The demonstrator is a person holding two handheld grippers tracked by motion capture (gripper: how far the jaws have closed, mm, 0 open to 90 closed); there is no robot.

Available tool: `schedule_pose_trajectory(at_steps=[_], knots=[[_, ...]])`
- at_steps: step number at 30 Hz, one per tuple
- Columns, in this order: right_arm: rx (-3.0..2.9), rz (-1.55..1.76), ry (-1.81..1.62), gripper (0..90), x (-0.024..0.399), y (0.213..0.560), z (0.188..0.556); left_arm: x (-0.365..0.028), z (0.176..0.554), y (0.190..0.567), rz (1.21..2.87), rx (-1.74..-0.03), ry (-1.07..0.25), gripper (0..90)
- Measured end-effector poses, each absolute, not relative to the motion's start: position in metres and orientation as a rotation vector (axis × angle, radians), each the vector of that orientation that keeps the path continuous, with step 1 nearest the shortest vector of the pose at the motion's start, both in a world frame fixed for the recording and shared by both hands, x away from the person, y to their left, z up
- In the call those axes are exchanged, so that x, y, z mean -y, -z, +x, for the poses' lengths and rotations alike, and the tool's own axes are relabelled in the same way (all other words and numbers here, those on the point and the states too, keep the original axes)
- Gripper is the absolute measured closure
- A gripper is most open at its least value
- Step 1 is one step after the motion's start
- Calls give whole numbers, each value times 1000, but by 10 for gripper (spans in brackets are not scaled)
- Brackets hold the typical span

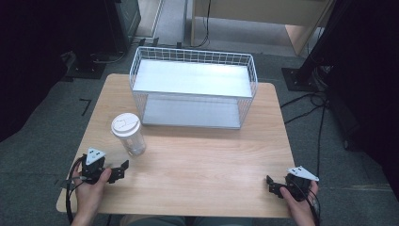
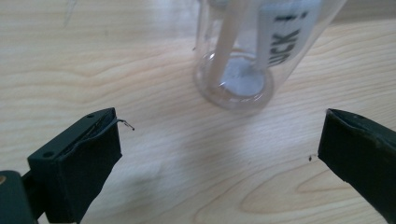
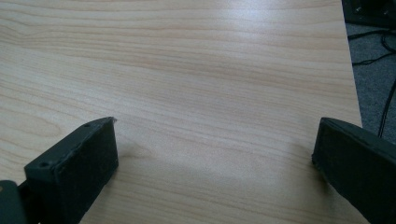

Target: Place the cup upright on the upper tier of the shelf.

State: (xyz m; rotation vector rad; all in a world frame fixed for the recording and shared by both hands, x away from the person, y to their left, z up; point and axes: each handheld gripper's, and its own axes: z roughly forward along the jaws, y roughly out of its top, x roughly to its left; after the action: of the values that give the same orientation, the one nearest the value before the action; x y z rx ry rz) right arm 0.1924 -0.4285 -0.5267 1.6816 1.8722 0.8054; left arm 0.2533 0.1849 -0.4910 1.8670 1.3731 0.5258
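A clear plastic cup (image 1: pixel 128 135) with a white lid stands upright on the left half of the wooden table (image 1: pixel 197 160). Just in front of it, near the table's front left corner, a hand holds my left gripper (image 1: pixel 121 170), open and empty. In the left gripper view the cup's base (image 2: pixel 236 81) stands a short way ahead of my left gripper (image 2: pixel 219 140), apart from both jaws. Near the front right edge my right gripper (image 1: pixel 269 184) sits in the other hand; the right gripper view has my right gripper (image 3: pixel 215 149) open over bare wood.
A white wire basket (image 1: pixel 193 84) with two flat shelves stands at the back middle of the table. Cables (image 1: pixel 306 106) lie on the grey floor to the right. Dark stands flank the table on both sides.
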Motion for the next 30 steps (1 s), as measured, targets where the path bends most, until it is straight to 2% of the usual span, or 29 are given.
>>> schedule_pose_trajectory(at_steps=[9,22,24,30], knots=[[-1871,1681,-805,0,428,527,192,-173,262,478,1813,-1262,-495,0],[-1871,1681,-806,1,428,527,192,-158,280,472,1790,-1167,-547,0],[-1871,1681,-806,1,428,527,192,-157,282,472,1762,-1162,-565,39],[-1872,1681,-805,0,428,527,192,-154,287,473,1703,-1163,-587,67]])
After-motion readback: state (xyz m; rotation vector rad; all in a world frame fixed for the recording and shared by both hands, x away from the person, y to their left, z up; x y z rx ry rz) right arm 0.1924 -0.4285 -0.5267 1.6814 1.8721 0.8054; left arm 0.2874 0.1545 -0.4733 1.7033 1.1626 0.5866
